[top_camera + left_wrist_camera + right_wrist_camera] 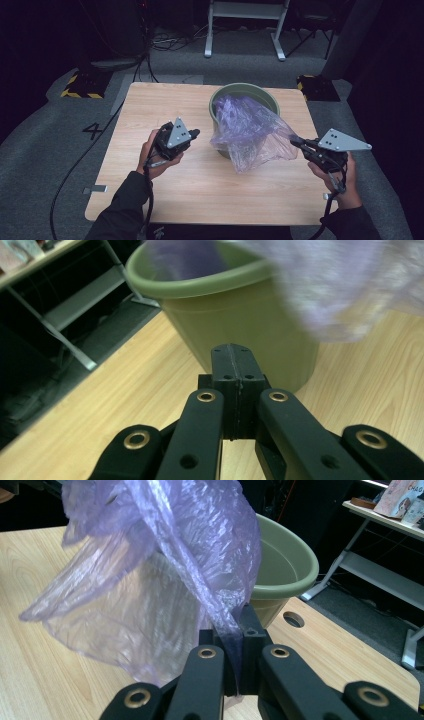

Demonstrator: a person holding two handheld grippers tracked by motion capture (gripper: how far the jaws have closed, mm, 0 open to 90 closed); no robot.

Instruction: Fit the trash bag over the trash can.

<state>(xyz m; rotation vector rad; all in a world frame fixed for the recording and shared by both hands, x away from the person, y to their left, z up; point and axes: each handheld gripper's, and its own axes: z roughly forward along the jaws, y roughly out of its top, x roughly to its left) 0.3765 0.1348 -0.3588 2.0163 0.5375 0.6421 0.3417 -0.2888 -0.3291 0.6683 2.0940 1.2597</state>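
Pulling further on the purple plastic bag (252,134) could tip the green waste bin (243,92), since part of the film is caught inside its rim while the rest is stretched out sideways toward the table's right edge. The thin film could also tear or slip at the pinch, where only a narrow fold of it is clamped between the jaws of the right gripper (239,630). The left gripper (232,351) is seen with its jaws pressed together on nothing, so no second grip is there to spread the bag's mouth over the bin's rim; the bag would be left bunched on one side if that is not corrected.

The bag is translucent, pale violet and heavily crinkled, and is draped from the bin's opening down over its front and right wall, billowing loosely above the table. The bin stands upright near the middle of the table's far edge. The left gripper is held over the table's left half, just beside the bin and apart from the bag.
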